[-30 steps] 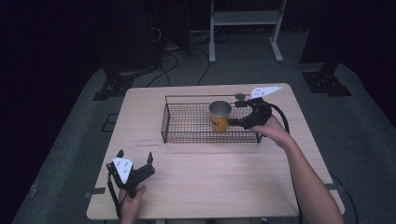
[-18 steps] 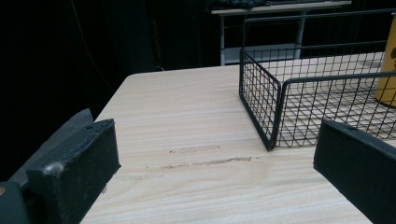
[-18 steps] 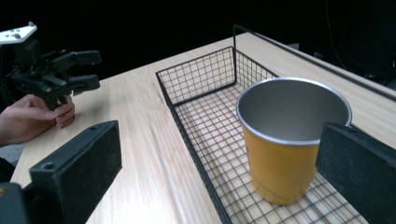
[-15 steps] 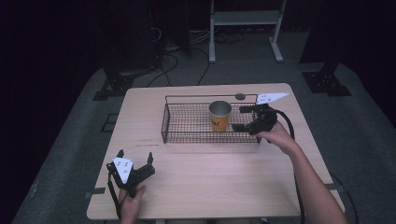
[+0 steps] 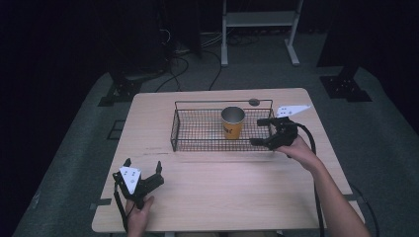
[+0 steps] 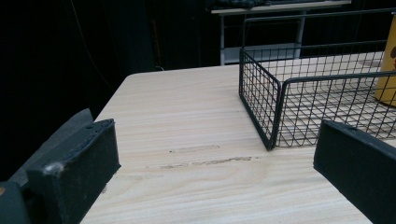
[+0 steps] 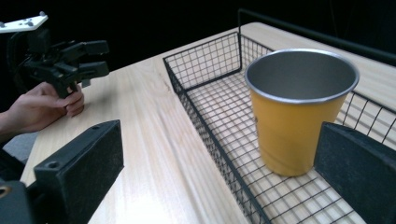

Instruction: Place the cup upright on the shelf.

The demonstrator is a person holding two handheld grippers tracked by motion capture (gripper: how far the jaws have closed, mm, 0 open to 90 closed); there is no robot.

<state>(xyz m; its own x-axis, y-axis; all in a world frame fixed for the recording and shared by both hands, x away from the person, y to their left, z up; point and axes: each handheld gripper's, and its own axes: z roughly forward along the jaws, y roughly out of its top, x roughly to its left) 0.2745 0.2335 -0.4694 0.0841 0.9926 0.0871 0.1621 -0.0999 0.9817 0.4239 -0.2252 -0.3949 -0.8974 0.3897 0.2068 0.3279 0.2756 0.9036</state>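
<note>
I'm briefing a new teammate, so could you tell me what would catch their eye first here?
The orange cup stands upright in the black wire basket at the table's far middle. The right gripper, open, sits at the basket's right end; the left gripper, also open, rests near the table's front-left edge.

cup [image 5: 232, 122] stood in wire basket [image 5: 197, 145] | basket sat on table [image 5: 232, 192], far half | left gripper [image 5: 143, 175] near front-left corner | right gripper [image 5: 261, 132] at basket's right end
</note>
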